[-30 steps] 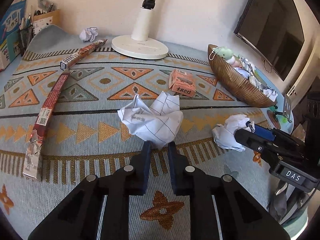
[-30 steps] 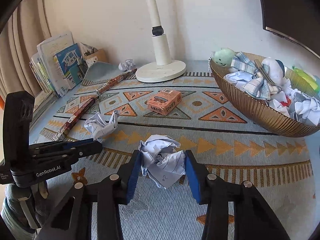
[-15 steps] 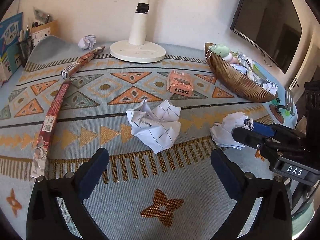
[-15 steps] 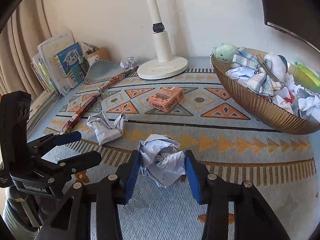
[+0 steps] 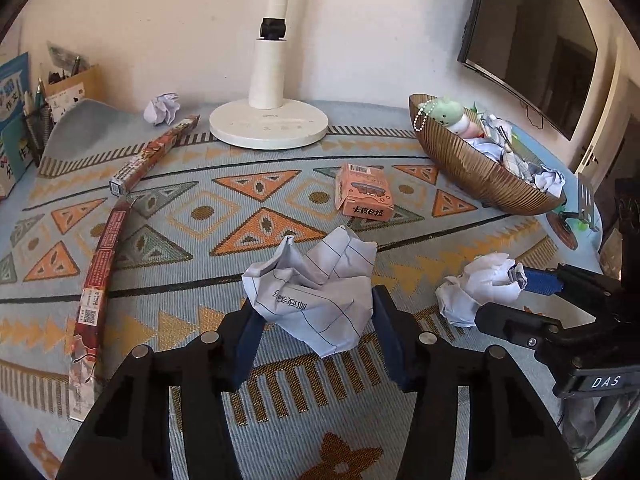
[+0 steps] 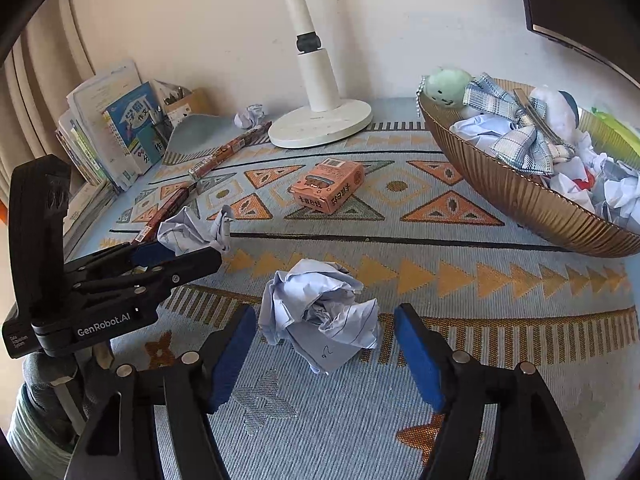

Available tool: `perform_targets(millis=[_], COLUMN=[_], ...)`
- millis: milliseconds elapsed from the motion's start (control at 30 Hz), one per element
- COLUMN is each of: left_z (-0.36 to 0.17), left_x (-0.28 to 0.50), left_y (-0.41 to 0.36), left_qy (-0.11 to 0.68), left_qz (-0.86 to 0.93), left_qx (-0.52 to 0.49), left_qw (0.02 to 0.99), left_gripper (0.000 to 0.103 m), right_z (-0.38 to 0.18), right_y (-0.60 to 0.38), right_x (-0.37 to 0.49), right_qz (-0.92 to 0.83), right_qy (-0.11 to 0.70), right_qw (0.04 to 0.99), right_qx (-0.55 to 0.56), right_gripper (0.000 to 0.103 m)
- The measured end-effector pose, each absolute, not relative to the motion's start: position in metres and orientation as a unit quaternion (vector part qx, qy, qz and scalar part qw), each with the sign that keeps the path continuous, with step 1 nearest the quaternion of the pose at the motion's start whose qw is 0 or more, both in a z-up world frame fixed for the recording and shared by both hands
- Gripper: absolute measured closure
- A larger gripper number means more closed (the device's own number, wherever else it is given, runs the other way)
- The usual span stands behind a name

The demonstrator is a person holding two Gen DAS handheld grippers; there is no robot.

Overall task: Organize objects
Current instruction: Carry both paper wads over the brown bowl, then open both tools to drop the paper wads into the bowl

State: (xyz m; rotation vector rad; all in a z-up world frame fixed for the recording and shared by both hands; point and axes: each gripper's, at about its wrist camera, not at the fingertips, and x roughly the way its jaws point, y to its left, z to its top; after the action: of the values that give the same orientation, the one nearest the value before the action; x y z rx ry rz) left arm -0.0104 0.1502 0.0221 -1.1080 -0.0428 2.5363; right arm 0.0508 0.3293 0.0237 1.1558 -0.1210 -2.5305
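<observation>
1. Left gripper (image 5: 312,320) jaws have just been closing, pinching lined paper wad (image 5: 316,292) on the rug (image 5: 240,200); loose pinch could drop it.
2. Right gripper (image 6: 325,350) just opened, spread w/ crumpled ball (image 6: 320,312) between, untouched; may roll away.

"DAS" on the right claw (image 5: 516,280); "GenRobot.AI" on the left claw (image 6: 176,254).
</observation>
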Motion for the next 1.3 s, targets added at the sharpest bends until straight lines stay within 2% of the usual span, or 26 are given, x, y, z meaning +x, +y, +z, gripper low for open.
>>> perform_targets(millis=[33,67,100,367,533,733,867,967,1000,1033,1067,1100,1133,1300], left_z=[0.023,0.025,0.026,0.027,0.051,0.135,0.148,0.147,0.147,0.147,0.145,0.143,0.141,0.134], left_x=[-0.01,-0.009,-0.007,-0.007,-0.014,-0.046,-0.102,-0.138,-0.146,-0.152,-0.158,-0.164,-0.167,-0.155], left_y=[0.148,0.145,0.142,0.14,0.163,0.24,0.305,0.339,0.348,0.356,0.361,0.365,0.365,0.332], left_qy=[-0.024,-0.033,-0.04,-0.049,0.008,0.021,0.024,-0.002,-0.006,-0.009,-0.012,-0.015,-0.021,-0.024], left_qz=[0.9,0.901,0.902,0.905,0.899,0.895,0.87,0.862,0.863,0.867,0.869,0.869,0.868,0.849], left_qx=[-0.39,-0.385,-0.379,-0.377,-0.382,-0.321,-0.343,-0.351,-0.347,-0.34,-0.341,-0.346,-0.348,-0.373], left_qw=[0.192,0.199,0.202,0.192,0.213,0.308,0.354,0.367,0.367,0.365,0.36,0.354,0.353,0.374], left_gripper=[0.054,0.053,0.053,0.053,0.053,0.053,0.053,0.053,0.051,0.046,0.027,0.018,0.014,0.014], right_z=[0.025,0.026,0.027,0.038,0.066,0.134,0.147,0.147,0.146,0.143,0.139,0.136,0.135,0.131], right_y=[0.328,0.327,0.325,0.334,0.377,0.466,0.509,0.525,0.528,0.53,0.533,0.534,0.535,0.54], right_x=[0.053,0.055,0.058,0.071,0.087,0.075,0.041,0.013,0.006,-0.003,-0.01,-0.013,-0.012,0.011], right_qz=[-0.897,-0.9,-0.905,-0.928,-0.924,-0.954,-0.953,-0.95,-0.951,-0.95,-0.949,-0.95,-0.952,-0.954], right_qy=[-0.039,-0.033,-0.025,-0.028,-0.126,-0.148,-0.139,-0.135,-0.129,-0.122,-0.115,-0.109,-0.106,-0.13], right_qw=[0.18,0.177,0.169,0.13,0.148,-0.001,-0.075,-0.097,-0.102,-0.108,-0.116,-0.117,-0.114,-0.094], right_qx=[0.403,0.396,0.391,0.347,0.329,0.261,0.258,0.265,0.262,0.265,0.268,0.267,0.263,0.255], right_gripper=[0.038,0.054,0.065,0.065,0.065,0.065,0.064,0.062,0.048,0.037,0.022,0.021,0.021,0.021])
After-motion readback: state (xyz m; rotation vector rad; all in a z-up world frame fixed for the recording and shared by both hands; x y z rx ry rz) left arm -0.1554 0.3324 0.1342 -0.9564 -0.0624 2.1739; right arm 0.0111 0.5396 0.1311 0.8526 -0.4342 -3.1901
